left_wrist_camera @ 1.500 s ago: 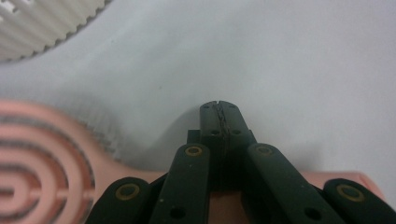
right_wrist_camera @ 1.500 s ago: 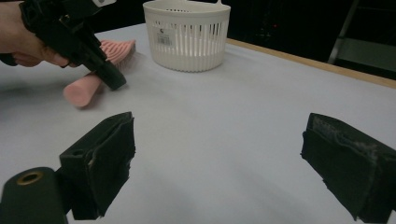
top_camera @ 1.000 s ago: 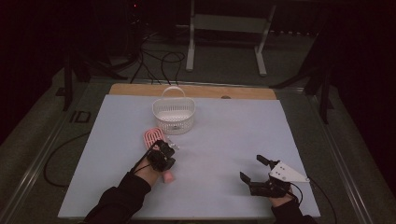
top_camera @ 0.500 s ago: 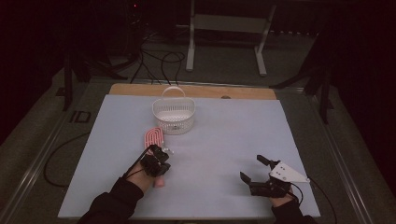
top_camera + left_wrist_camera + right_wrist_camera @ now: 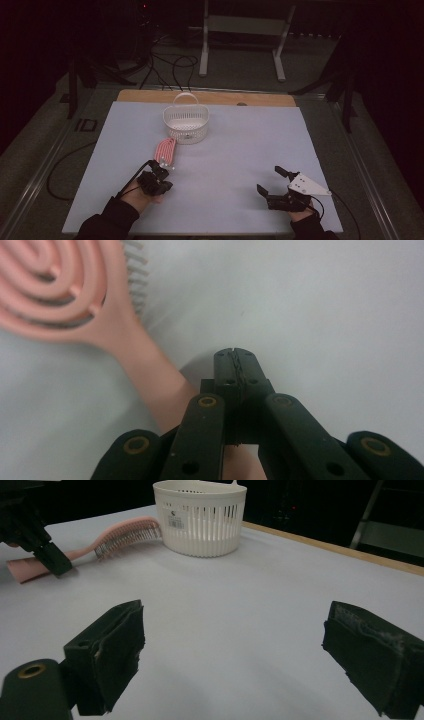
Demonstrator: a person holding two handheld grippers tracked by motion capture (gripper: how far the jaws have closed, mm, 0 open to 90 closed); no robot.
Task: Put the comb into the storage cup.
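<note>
A pink hairbrush (image 5: 166, 151) lies flat on the white table, its head close to a white slotted basket (image 5: 185, 122) with a handle. My left gripper (image 5: 161, 171) sits at the brush's handle end, low over the table. In the left gripper view its jaws are pressed together with nothing between them (image 5: 234, 357), and the pink hairbrush handle (image 5: 150, 385) runs past on their left side. My right gripper (image 5: 270, 181) rests near the front right of the table, open and empty (image 5: 232, 645). From there the hairbrush (image 5: 125, 532) and basket (image 5: 200, 517) lie far ahead.
The white sheet (image 5: 240, 145) covers the table, with a wooden strip (image 5: 210, 97) along its far edge. A metal stand (image 5: 240, 30) and cables are on the dark floor beyond. A cable trails off the table's left side.
My left gripper has drawn back toward the near left, away from the brush head to its handle end. The brush, basket and right gripper have stayed put.
</note>
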